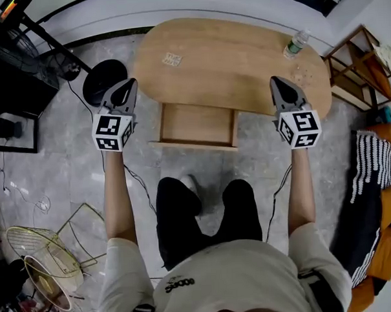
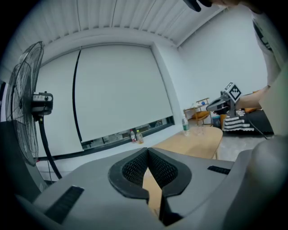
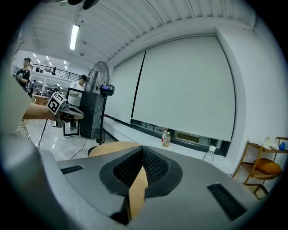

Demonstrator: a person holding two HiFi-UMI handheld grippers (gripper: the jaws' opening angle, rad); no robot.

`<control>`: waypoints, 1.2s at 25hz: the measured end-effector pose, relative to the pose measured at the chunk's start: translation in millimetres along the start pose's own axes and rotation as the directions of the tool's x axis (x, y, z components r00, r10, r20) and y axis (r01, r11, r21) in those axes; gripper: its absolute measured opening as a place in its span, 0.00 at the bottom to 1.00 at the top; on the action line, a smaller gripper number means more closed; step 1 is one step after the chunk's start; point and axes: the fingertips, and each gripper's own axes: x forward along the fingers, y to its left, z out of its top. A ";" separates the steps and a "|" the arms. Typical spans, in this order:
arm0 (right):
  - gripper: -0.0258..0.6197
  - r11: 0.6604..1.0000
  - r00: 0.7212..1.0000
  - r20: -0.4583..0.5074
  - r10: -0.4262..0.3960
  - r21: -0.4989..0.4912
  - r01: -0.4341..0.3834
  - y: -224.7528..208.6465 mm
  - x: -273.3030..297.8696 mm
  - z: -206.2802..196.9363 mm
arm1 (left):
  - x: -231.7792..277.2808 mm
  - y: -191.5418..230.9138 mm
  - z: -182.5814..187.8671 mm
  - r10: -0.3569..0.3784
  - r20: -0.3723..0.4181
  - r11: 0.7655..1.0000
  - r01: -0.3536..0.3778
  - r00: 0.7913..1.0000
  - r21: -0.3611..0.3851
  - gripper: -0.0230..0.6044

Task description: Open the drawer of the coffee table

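An oval wooden coffee table (image 1: 236, 47) stands in front of me in the head view. Its drawer (image 1: 197, 125) is pulled out toward me and shows a bare wooden inside. My left gripper (image 1: 126, 87) hangs in the air at the table's left end, shut with nothing in it. My right gripper (image 1: 278, 84) hovers over the table's front right edge, also shut and empty. In the left gripper view the jaw tips (image 2: 147, 152) meet, with the tabletop (image 2: 193, 143) beyond. In the right gripper view the tips (image 3: 142, 152) touch too, above the tabletop (image 3: 112, 147).
A clear plastic bottle (image 1: 297, 43) stands on the table's far right, a small patterned card (image 1: 172, 59) on its far left. A standing fan's round base (image 1: 104, 80) sits left of the table. A wooden shelf (image 1: 356, 67) is at right, a wire frame (image 1: 48, 255) at lower left.
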 end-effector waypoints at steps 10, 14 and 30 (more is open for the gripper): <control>0.05 0.999 0.998 -0.025 0.049 -0.001 -0.049 -27.6 -48.1 204.3 | -69.7 69.1 185.8 0.052 -0.016 0.998 -0.052 0.999 -0.034 0.07; 0.05 0.999 0.999 -0.023 0.045 0.002 -0.045 -42.7 -79.9 263.5 | -92.9 74.0 249.6 0.061 -0.002 0.997 -0.061 0.998 -0.041 0.07; 0.05 0.987 0.992 0.005 0.130 -0.101 -0.129 -16.9 -265.2 375.7 | -254.3 -46.0 405.6 0.109 0.040 0.994 -0.108 0.993 -0.023 0.07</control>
